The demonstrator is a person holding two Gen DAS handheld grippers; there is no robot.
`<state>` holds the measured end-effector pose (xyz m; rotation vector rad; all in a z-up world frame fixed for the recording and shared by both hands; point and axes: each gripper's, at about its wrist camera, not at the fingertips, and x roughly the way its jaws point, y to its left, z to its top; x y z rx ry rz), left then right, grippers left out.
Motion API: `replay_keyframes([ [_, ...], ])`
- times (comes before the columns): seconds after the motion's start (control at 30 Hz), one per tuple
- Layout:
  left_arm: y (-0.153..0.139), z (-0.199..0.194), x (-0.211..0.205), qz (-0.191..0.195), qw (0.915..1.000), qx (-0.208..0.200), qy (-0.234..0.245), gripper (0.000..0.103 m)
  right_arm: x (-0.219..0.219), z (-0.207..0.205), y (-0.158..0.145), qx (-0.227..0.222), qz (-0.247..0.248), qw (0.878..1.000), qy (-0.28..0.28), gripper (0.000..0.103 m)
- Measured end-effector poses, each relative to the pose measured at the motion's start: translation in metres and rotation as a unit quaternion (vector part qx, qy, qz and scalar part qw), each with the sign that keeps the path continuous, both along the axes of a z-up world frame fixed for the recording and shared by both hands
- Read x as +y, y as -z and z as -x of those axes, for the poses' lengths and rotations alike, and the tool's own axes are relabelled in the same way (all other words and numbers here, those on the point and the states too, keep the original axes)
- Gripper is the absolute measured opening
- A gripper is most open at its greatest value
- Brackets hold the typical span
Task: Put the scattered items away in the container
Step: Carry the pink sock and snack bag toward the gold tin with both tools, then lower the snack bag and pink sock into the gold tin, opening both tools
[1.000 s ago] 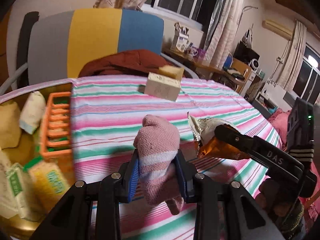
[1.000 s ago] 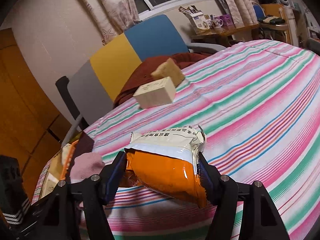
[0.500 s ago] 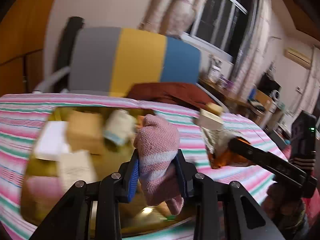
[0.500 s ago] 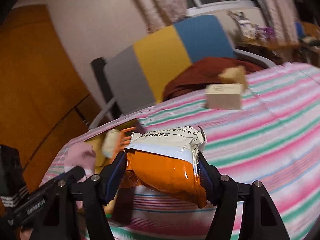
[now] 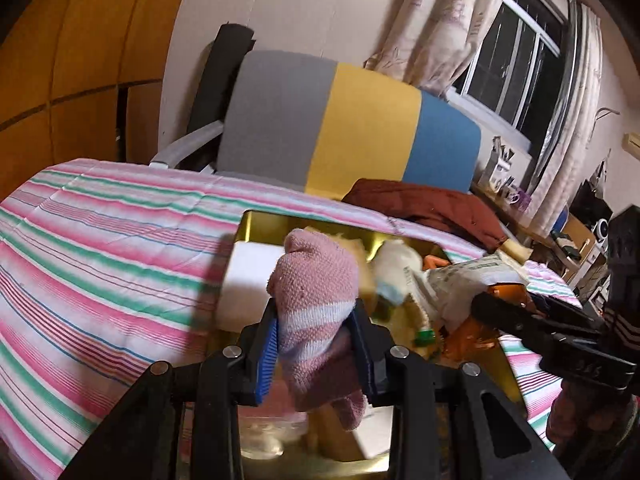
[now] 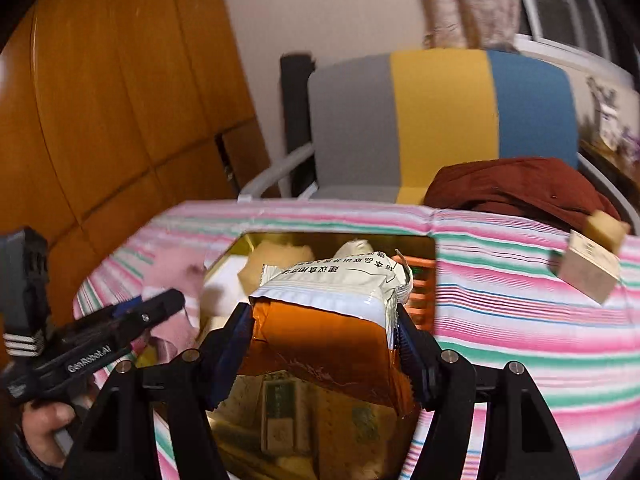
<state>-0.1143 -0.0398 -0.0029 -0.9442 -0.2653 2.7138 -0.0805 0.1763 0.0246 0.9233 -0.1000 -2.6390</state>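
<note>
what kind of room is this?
Probably a lived-in bedroom or study at home: curtained window, cluttered desk, wooden wardrobe doors, and a striped cloth under the work.

Both cameras ride the grippers, angled down, close above the gold container (image 5: 260,224) at 12 o'clock. Left view catches the right gripper (image 5: 500,304) at 3 o'clock; both share the striped chair (image 6: 440,120).

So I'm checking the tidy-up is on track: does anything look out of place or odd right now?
Two items remain outside the gold container: a beige box and a tan block at the far edge of the striped cloth. The pink sock and the orange snack bag are held over the container.
</note>
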Motion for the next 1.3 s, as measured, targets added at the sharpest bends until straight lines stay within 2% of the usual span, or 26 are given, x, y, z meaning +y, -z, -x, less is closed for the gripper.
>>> replay_keyframes([
  [0.1, 0.01, 0.007, -0.003, 0.002, 0.9999, -0.014, 0.002, 0.033, -0.022, 0.019, 0.014, -0.026, -0.045, 0.999, -0.016, 0.068],
  [0.27, 0.02, 0.02, -0.001, 0.007, 0.9996, -0.027, 0.009, 0.033, -0.043, 0.042, 0.036, -0.058, -0.09, 0.994, -0.028, 0.068],
  [0.4, 0.022, 0.031, -0.003, -0.002, 0.9992, -0.038, 0.01, 0.033, -0.042, 0.059, 0.046, -0.069, -0.09, 0.993, -0.02, 0.068],
  [0.5, 0.024, 0.043, -0.001, 0.005, 0.9989, -0.045, 0.014, 0.033, -0.038, 0.068, 0.048, -0.081, -0.07, 0.994, -0.014, 0.068],
  [0.6, 0.026, 0.05, -0.003, -0.008, 0.9978, -0.06, 0.025, 0.034, -0.039, 0.069, 0.049, -0.08, -0.072, 0.994, -0.014, 0.07],
  [0.83, 0.031, 0.044, -0.013, -0.017, 0.9973, -0.069, 0.019, 0.036, -0.038, 0.066, 0.049, -0.077, -0.062, 0.995, -0.014, 0.077],
  [1.1, 0.029, 0.031, -0.015, 0.007, 0.9986, -0.052, 0.006, 0.05, -0.038, 0.061, 0.047, -0.071, -0.06, 0.996, -0.004, 0.079],
  [1.3, 0.019, 0.018, -0.013, 0.034, 0.9991, -0.026, -0.005, 0.05, -0.033, 0.056, 0.039, -0.059, -0.044, 0.997, 0.009, 0.085],
])
